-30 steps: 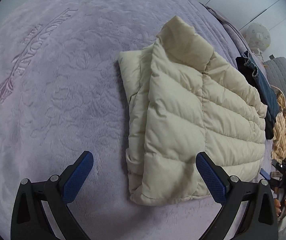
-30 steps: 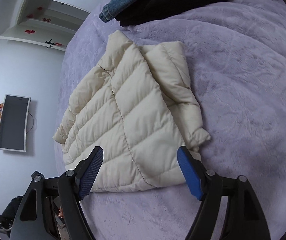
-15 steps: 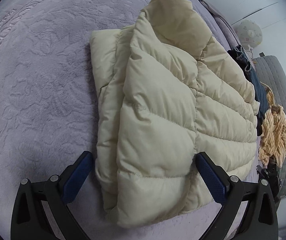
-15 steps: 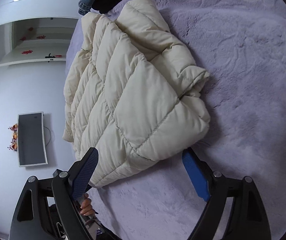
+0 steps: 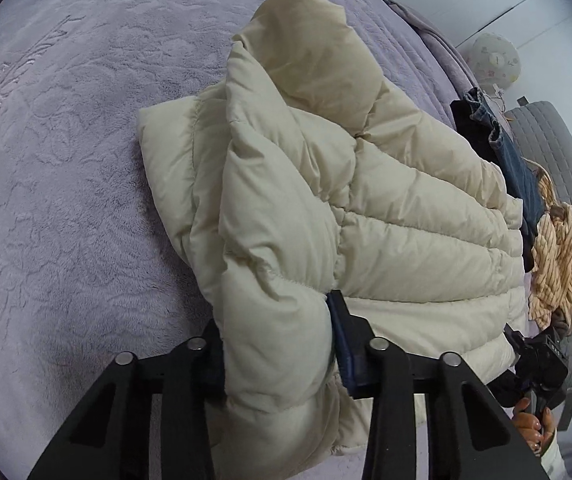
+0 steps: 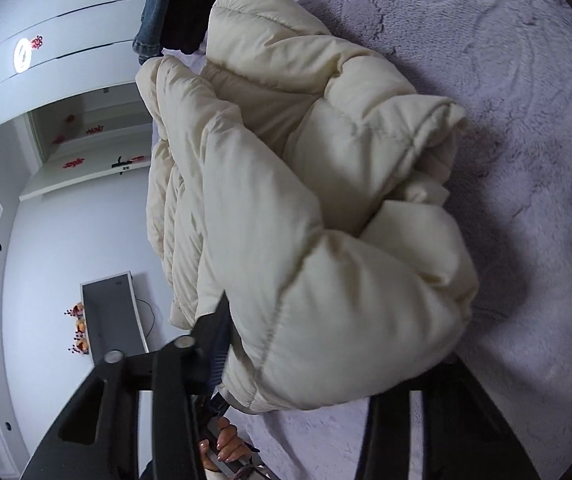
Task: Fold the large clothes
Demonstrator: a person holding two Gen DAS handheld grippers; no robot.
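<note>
Cream puffer jacket (image 5: 366, 208) pinched by both grippers' fingers (image 5: 342, 344), lilac plush bedspread (image 5: 66, 200), white walls.

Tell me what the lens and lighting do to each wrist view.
Left wrist: fisheye vignette blackens the corners, soft even light, cream puffer jacket sharp, left gripper shut on its hem. Right wrist: same curved distortion bends the wall; the jacket casts a soft shadow on the purple blanket; right gripper mostly buried.
</note>
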